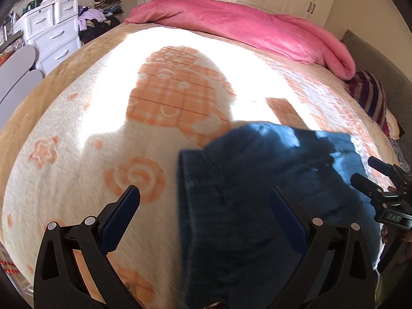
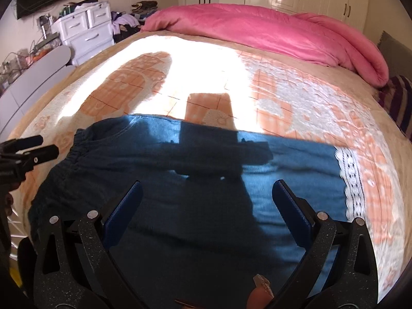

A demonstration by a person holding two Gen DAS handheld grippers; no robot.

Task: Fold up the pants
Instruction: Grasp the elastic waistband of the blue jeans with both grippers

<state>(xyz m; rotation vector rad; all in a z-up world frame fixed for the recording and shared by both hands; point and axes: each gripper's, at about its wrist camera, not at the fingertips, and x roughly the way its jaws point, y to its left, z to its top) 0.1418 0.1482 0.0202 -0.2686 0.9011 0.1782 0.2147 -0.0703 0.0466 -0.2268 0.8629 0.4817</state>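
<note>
Two grippers, left gripper (image 1: 203, 200) and right gripper (image 2: 207, 193), hover wide-jawed and empty above the blue pants (image 2: 180, 193) spread flat along the bed's (image 2: 296, 108) near edge, seemingly poised to pinch fabric for folding.

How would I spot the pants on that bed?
Start at the big bed with the peach-and-cream floral blanket. On its near side lie the dark blue denim pants with a gathered waistband. Unlike the rolled pink duvet at the far edge, they lie flat, trimmed with white lace.
</note>
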